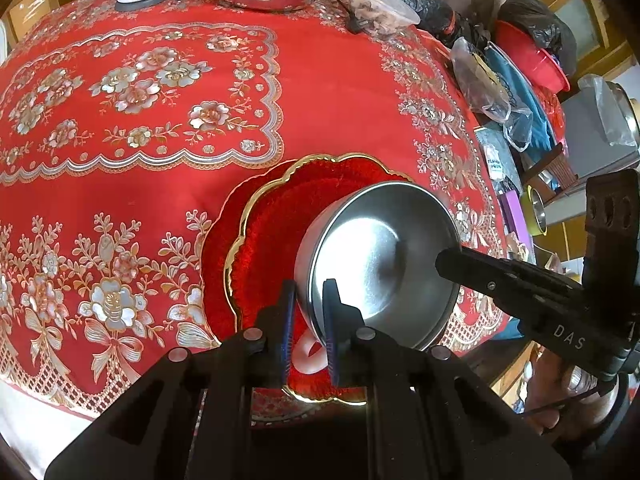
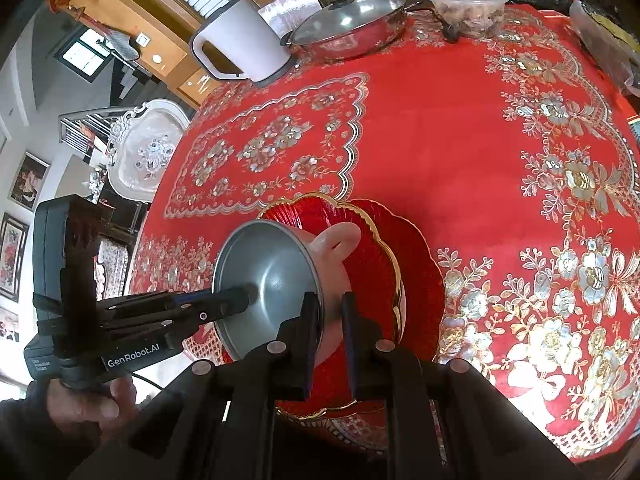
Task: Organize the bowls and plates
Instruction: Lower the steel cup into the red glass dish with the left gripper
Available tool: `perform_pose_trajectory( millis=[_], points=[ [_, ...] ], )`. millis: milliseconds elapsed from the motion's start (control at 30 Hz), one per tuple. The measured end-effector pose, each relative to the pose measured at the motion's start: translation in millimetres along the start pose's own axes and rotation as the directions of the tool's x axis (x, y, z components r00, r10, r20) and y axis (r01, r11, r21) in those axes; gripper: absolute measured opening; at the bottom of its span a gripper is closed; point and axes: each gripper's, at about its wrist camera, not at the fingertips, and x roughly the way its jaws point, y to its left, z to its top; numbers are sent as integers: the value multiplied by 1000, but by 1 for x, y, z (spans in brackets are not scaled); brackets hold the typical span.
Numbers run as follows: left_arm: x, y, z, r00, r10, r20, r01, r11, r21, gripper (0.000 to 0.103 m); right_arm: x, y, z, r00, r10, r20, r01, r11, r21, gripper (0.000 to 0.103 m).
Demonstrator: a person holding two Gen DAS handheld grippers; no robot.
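Black jaws fill the bottom of both wrist views, and both grippers meet on 1 steel bowl. At lower centre of the left wrist view, the left gripper pinches the bowl's near rim, 1 blue-padded finger outside the wall and 1 inside, closed narrow on the metal. Seen from the right wrist camera, the right gripper straddles the opposite rim the same way, its jaws narrow around the wall.

Tilted steeply, the bowl shows its mouth to both cameras rather than facing up, and its pale outer shell with a loop handle points toward the plates. It sits at the lower middle of each frame over 2 stacked red plates with scalloped gold edges, lying near the table's front edge on a red floral tablecloth. Whether its base touches the top plate cannot be told.

Both hands are equally near, gripping across the bowl's width from opposite sides; levelling it would likely need both wrists to turn together.

Farther back, at the top of the frames, stand a white kettle, a lidded steel pan and a clear plastic tub.
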Motion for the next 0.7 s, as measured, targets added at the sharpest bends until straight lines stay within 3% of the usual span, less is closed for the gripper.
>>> perform_pose_trajectory(
  millis=[700],
  points=[
    [5, 0, 0, 1000, 5, -6, -5, 1000, -5, 11, 5, -5, -3, 1000, 21, -16, -21, 1000, 15, 17]
  ],
)
